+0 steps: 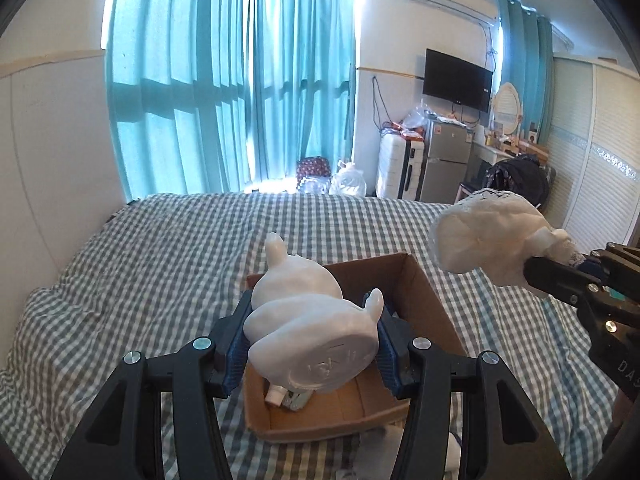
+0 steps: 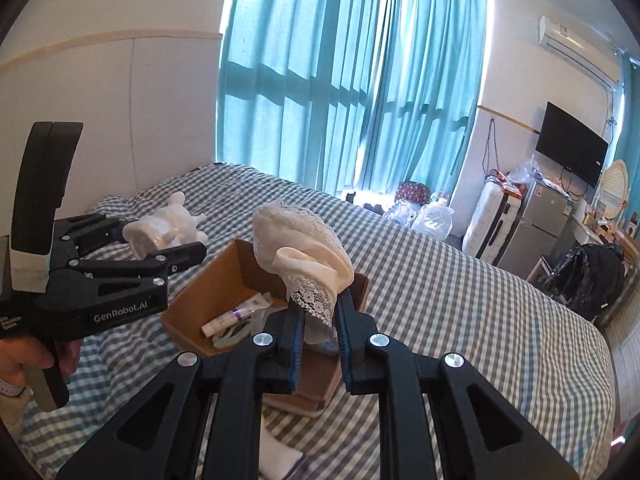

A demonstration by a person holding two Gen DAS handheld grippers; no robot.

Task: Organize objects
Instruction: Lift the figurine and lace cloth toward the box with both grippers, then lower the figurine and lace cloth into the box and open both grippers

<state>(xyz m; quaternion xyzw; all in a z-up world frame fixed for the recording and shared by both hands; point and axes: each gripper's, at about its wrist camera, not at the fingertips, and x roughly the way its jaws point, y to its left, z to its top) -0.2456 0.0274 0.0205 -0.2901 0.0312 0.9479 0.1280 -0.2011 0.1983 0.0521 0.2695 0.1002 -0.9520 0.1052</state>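
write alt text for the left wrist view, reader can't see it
The left gripper clamps a white plastic animal figurine above an open cardboard box on a gingham-covered bed. At right, the right gripper holds up a bunched white lace cloth, with teal curtains behind.

Left tongs (image 1: 312,340) clamp a white figurine (image 1: 308,324) above the open cardboard box (image 1: 424,292) on the checked bed (image 1: 160,248); a small tube (image 1: 276,394) lies inside the box; right tongs (image 1: 536,276), at right, grip a white lace cloth (image 1: 488,232).
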